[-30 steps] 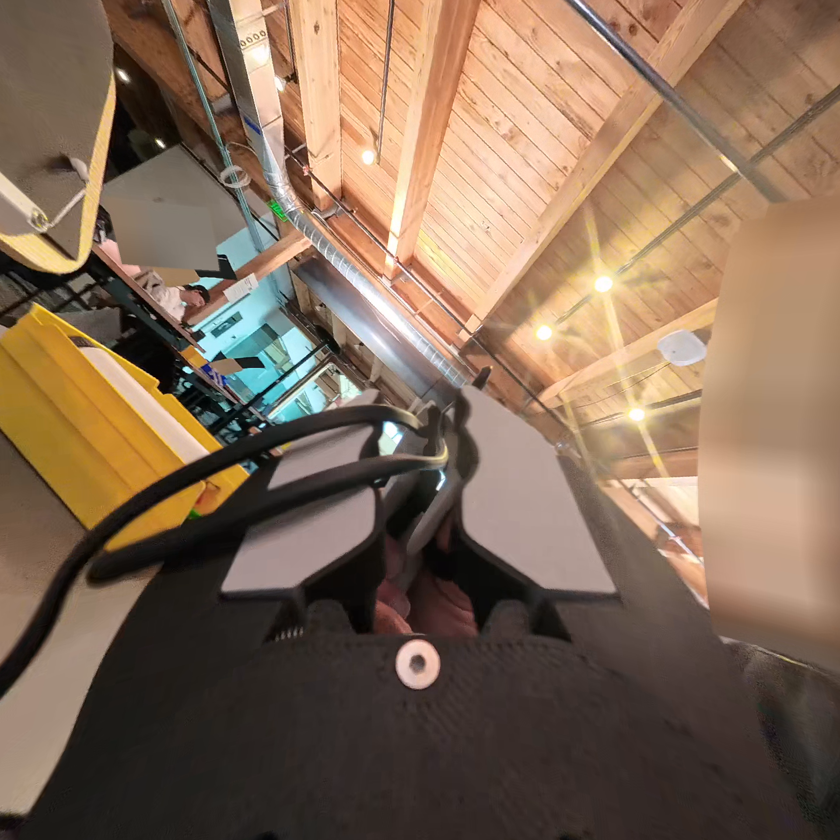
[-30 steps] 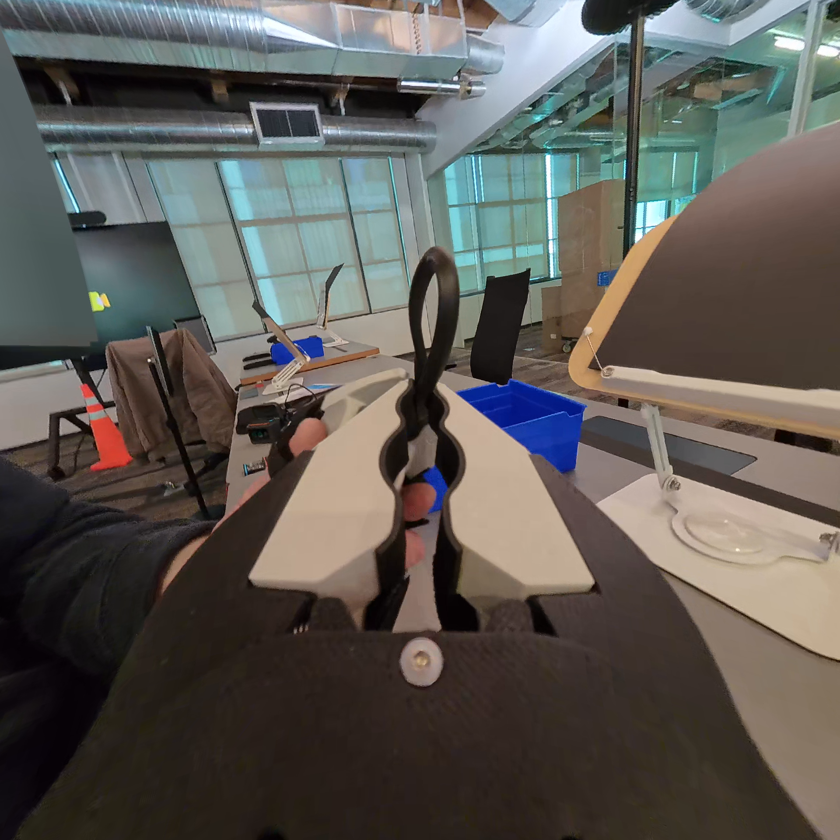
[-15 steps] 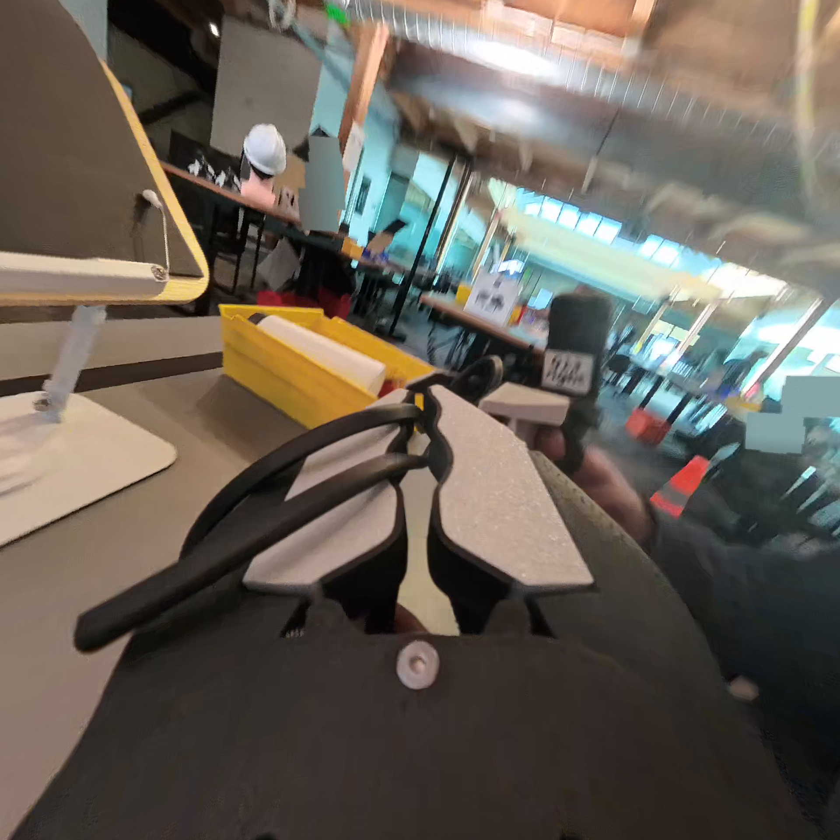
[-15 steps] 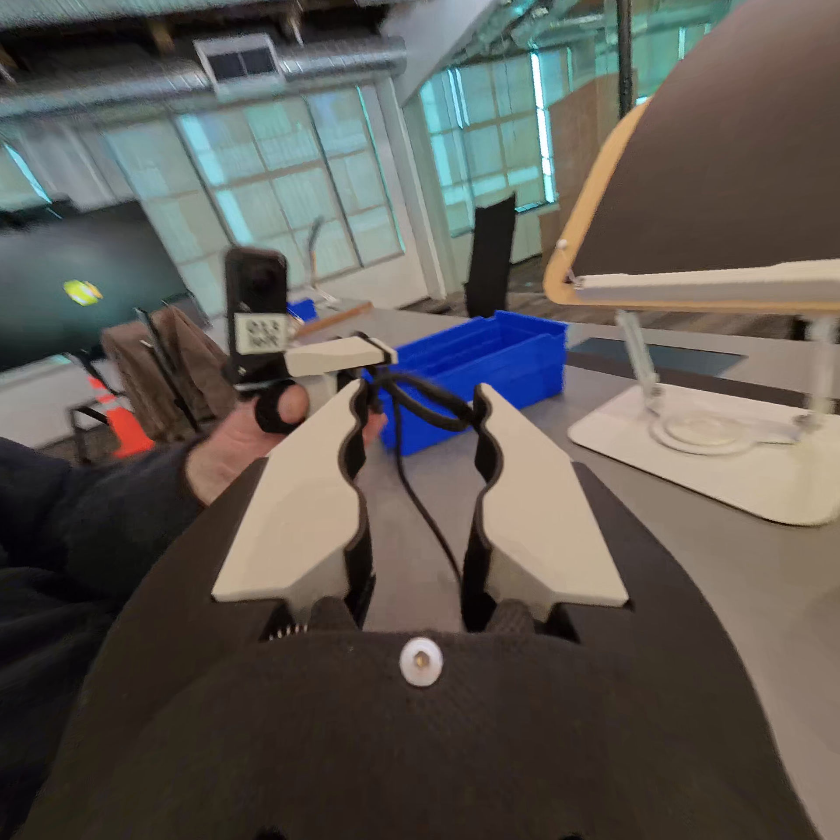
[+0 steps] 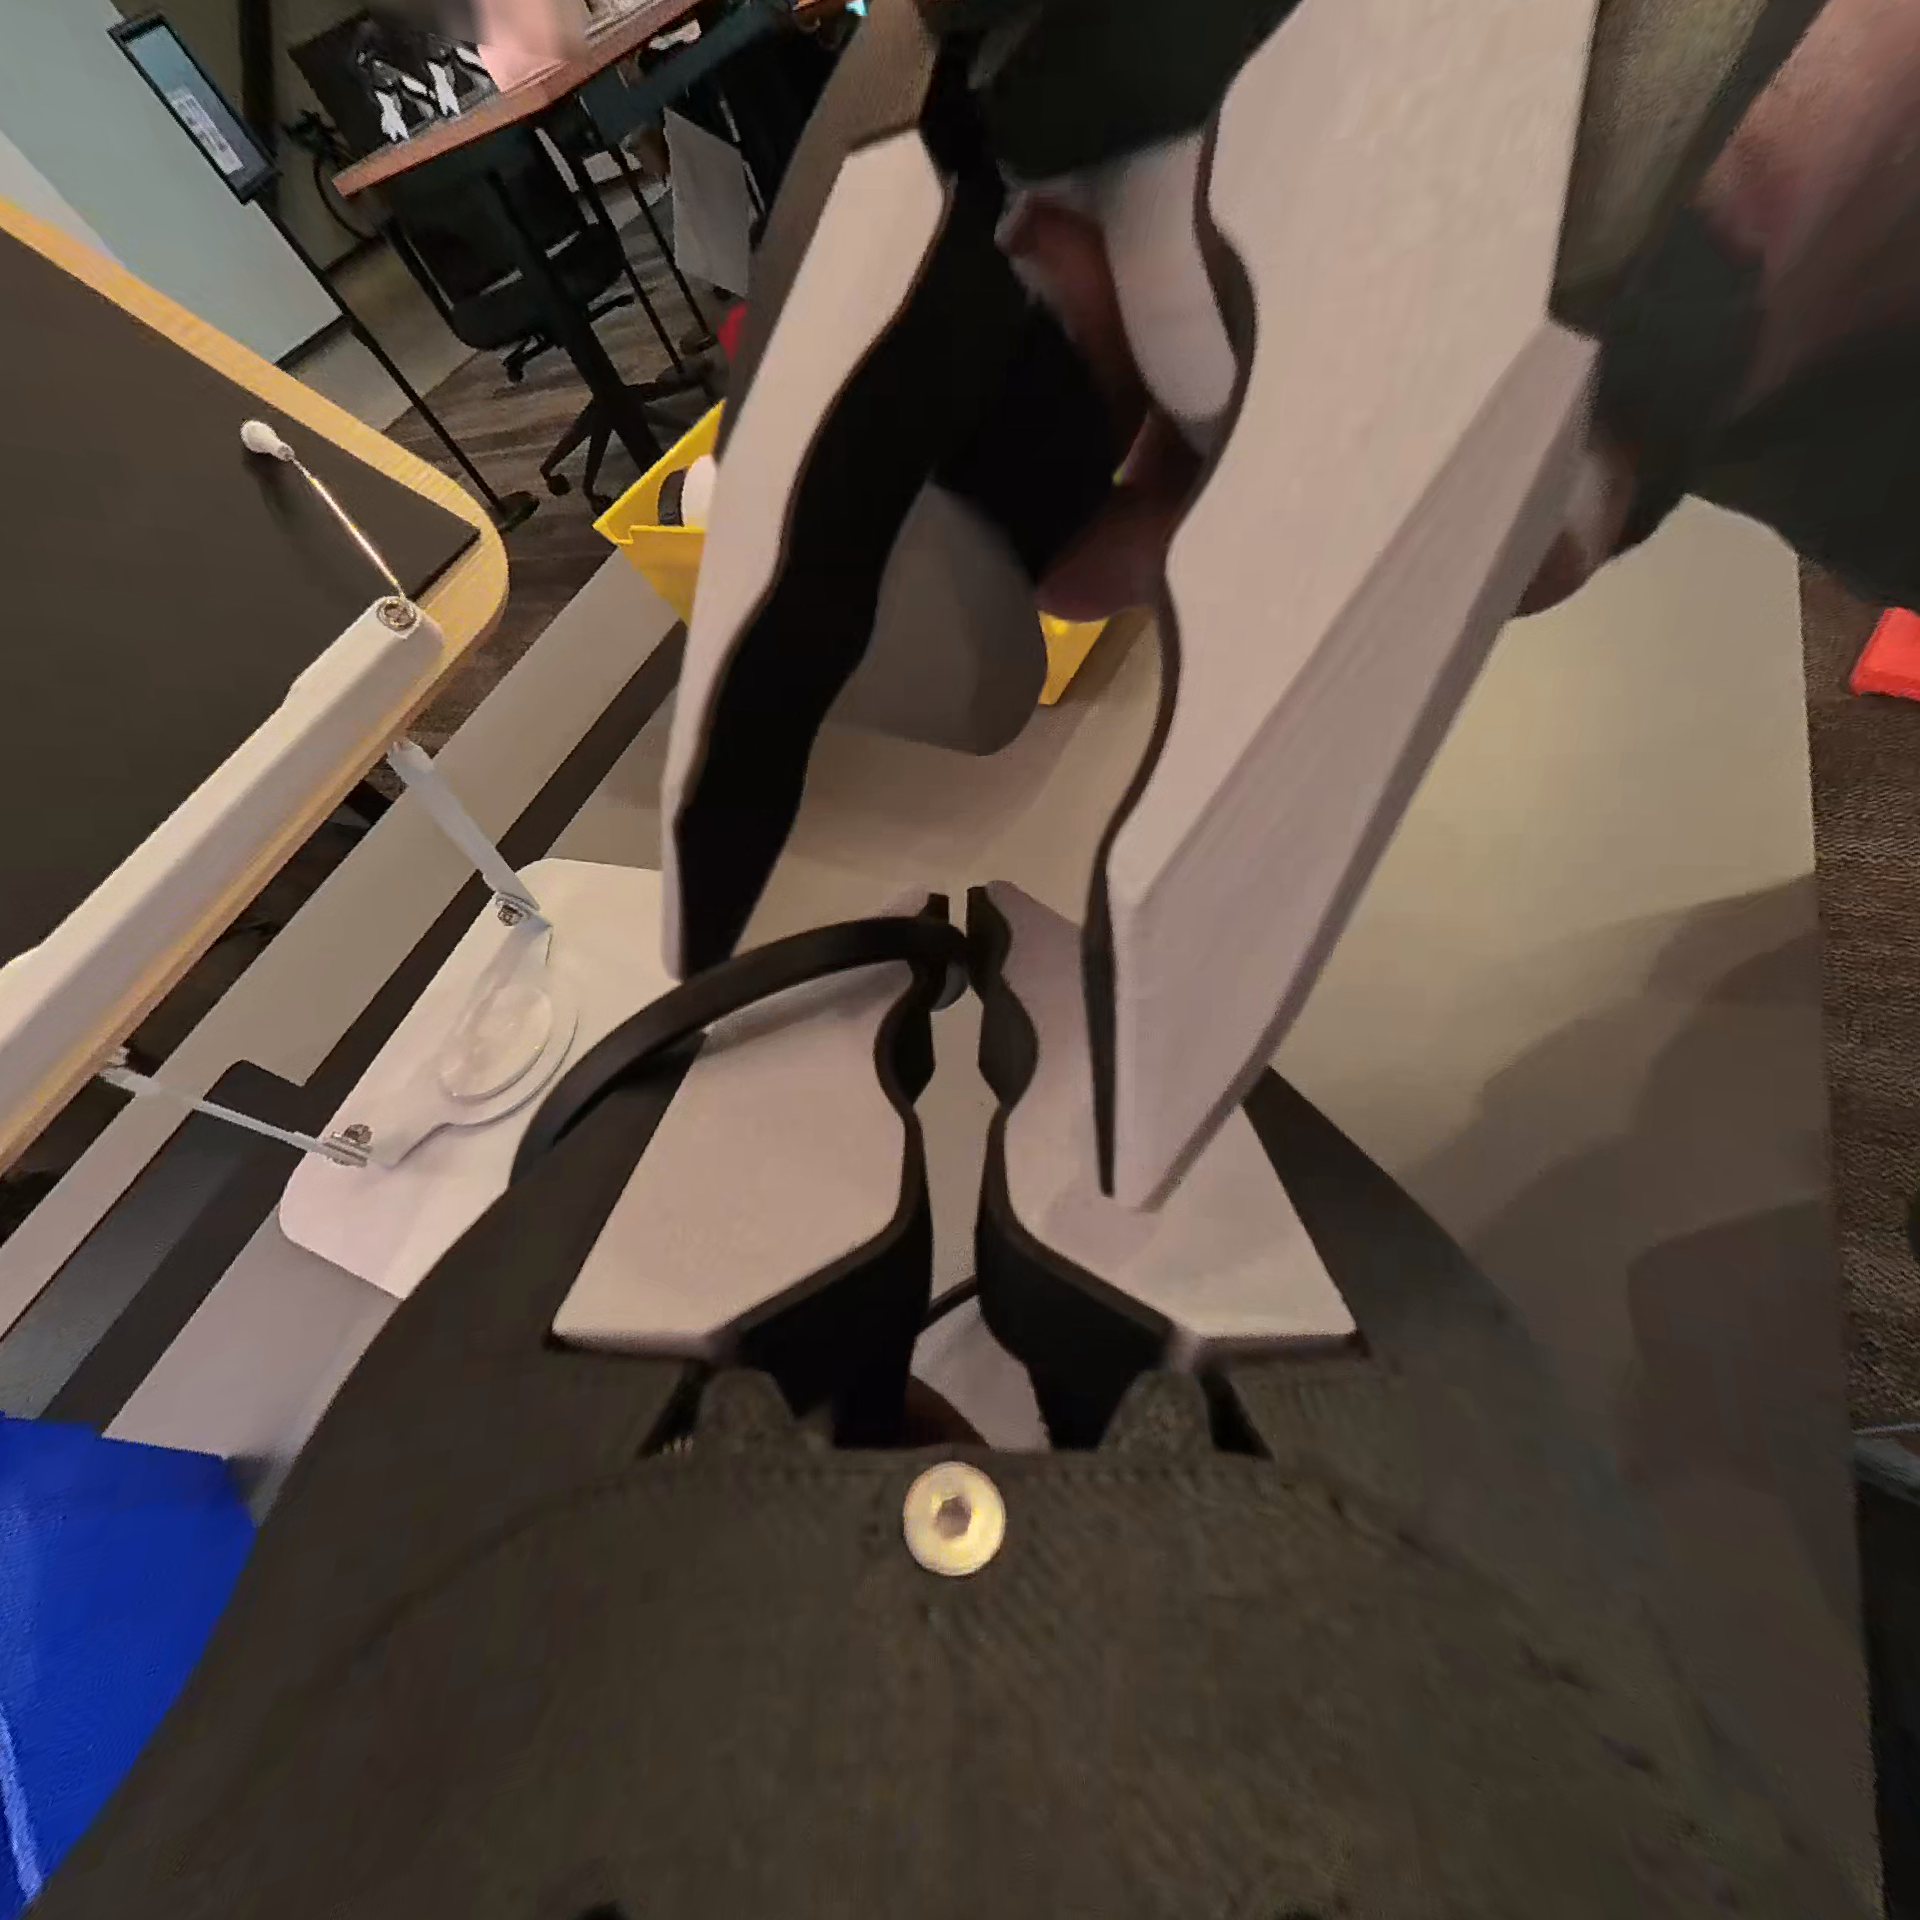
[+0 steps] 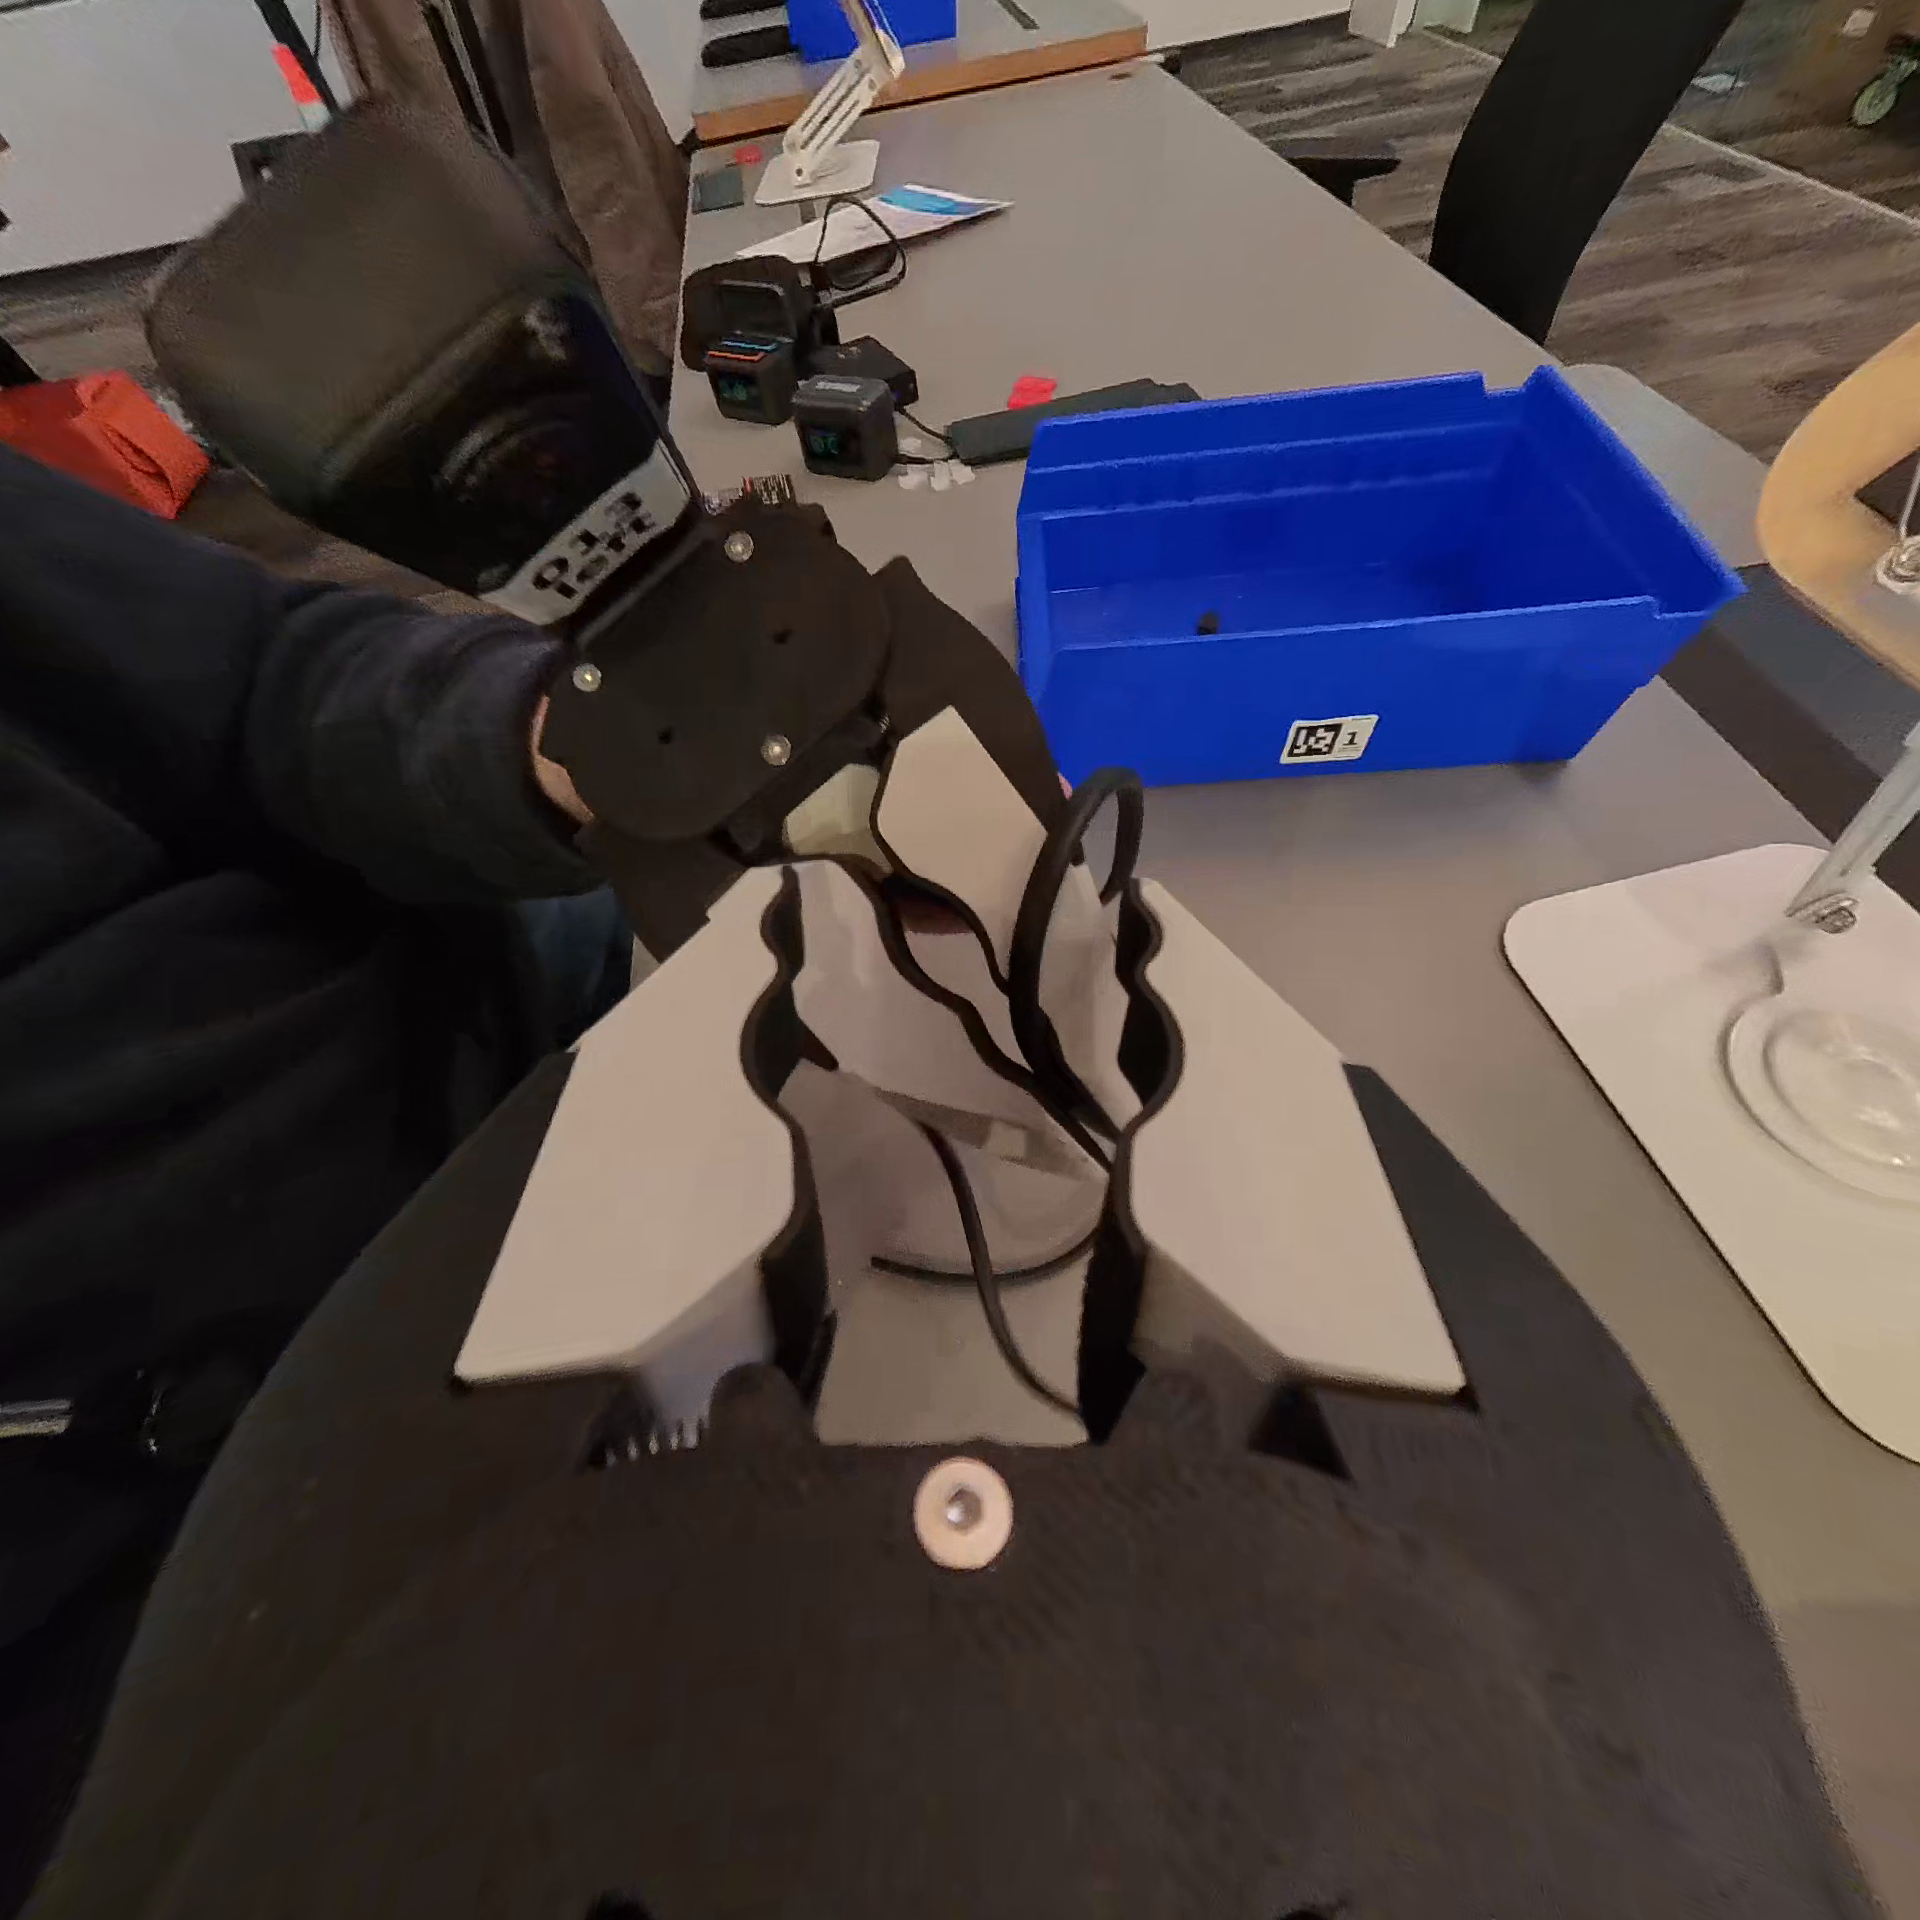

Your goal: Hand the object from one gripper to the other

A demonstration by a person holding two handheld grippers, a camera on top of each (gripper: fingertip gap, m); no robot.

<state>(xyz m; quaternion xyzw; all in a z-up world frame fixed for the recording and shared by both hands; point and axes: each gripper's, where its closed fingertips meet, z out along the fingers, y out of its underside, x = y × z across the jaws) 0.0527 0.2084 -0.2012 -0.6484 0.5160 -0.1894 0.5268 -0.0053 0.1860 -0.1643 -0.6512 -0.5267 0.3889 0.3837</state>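
The object is a thin black cord loop (image 5: pixel 727 977). My left gripper (image 5: pixel 961 904) is shut on it at the fingertips, and the loop arcs out to the left. My right gripper (image 6: pixel 956 894) is open and empty. Its two fingers straddle the left gripper (image 6: pixel 1060 1112), which reaches in from the upper left with the loop (image 6: pixel 1029 935) standing up between the right jaws. A strand of the cord hangs down between them. In the left wrist view the right gripper (image 5: pixel 904 1060) comes down from above, wide open. A person's hand and dark sleeve hold each gripper.
A grey table (image 6: pixel 1299 935) lies below. A blue bin (image 6: pixel 1351 644) stands just beyond the grippers. A white lamp base (image 6: pixel 1714 1091) is to the right, with small black devices (image 6: pixel 831 416) farther back. A yellow bin (image 5: pixel 665 520) sits at the table's far end. Tip to tip, the grippers are about 6 cm apart.
The right gripper has opened and let go of the loop, and now straddles the left fingertips. The left gripper keeps the loop. Both grippers have tilted down toward the table.
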